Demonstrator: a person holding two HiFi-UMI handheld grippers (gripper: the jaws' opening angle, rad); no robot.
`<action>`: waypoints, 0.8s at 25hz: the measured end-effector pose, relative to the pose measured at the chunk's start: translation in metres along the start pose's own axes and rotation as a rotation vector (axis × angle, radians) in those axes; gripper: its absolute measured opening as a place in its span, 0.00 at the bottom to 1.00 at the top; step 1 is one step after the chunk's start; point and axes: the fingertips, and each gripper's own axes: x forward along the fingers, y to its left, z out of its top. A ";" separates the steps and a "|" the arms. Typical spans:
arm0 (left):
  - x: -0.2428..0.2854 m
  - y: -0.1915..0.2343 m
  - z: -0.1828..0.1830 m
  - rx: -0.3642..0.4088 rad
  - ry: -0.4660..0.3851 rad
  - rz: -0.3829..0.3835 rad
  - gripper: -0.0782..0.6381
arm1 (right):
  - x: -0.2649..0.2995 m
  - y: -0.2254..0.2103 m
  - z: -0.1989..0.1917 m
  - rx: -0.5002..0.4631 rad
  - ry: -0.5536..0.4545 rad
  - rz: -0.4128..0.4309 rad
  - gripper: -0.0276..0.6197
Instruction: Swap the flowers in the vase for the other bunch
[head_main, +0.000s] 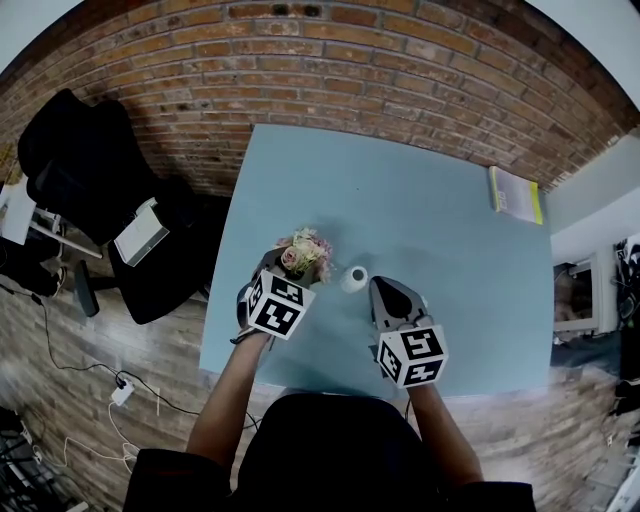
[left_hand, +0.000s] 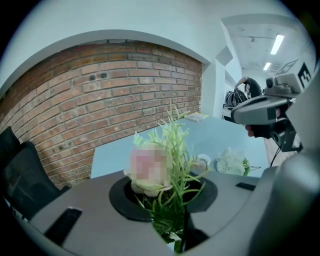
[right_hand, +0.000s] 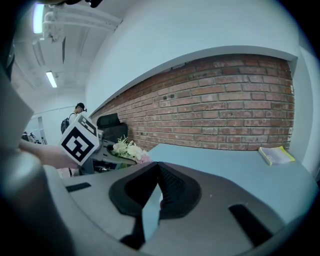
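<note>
Lying white bunch (left_hand: 231, 162), head view blocked.

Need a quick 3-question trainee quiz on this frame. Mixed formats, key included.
1. True or false: the right gripper holds a flower bunch.
2. What sits between the left gripper's jaws? A) pink rose bunch B) a pen C) nothing
3. Fill in: in the head view, the yellow book lies near the table's far ____ corner.
Key: 1 false, its jaws are shut and empty; 2 A; 3 right.
</note>
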 end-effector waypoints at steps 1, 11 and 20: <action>-0.002 -0.002 0.004 0.003 -0.013 0.003 0.27 | -0.001 0.000 0.000 0.000 -0.004 0.000 0.06; -0.026 -0.016 0.043 0.016 -0.141 0.022 0.27 | -0.019 -0.001 0.007 -0.010 -0.028 -0.006 0.06; -0.046 -0.030 0.079 -0.022 -0.251 0.021 0.27 | -0.035 -0.009 0.004 -0.013 -0.037 -0.005 0.06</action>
